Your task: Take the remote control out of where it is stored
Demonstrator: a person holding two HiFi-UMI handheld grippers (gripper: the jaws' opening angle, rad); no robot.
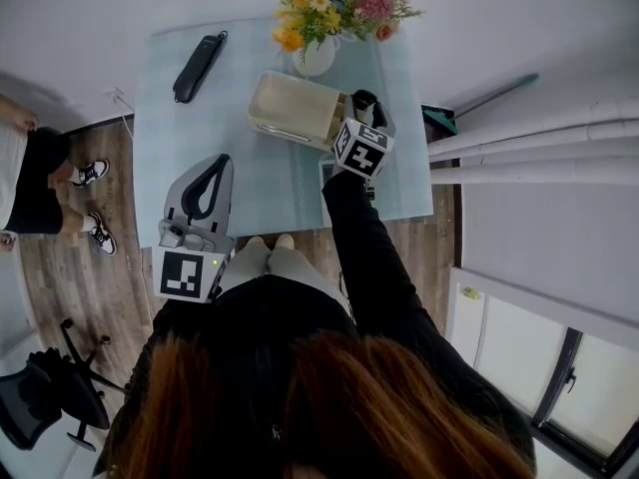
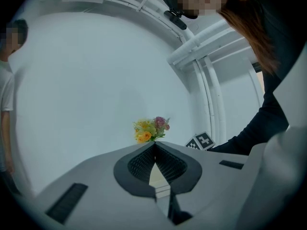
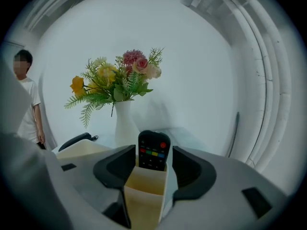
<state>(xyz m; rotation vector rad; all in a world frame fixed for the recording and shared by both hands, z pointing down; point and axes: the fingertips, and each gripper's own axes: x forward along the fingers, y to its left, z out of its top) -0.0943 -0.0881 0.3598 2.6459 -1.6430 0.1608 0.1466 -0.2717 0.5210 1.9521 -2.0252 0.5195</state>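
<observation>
Remote control (image 3: 152, 151) sits inside right gripper (image 3: 153, 158): jaws wide open, pads clear, nothing gripped. It stands upright in cream holder (image 3: 144, 195), long axis vertical, top at 12 o'clock, buttons facing camera. Looks like pre-grasp. Next: close on exposed top, pull straight up. Vase (image 3: 123, 123) at 11 o'clock behind. Left gripper (image 2: 154, 145) closed, empty.

A pale blue tabletop (image 1: 170, 148) stands against a white wall (image 1: 90, 8). The floor (image 1: 60, 282) is brown wood. A black chair (image 1: 45, 397) sits past the tabletop's near left corner. White pipes (image 1: 539, 133) and a window (image 1: 519, 352) lie beyond its right edge.
</observation>
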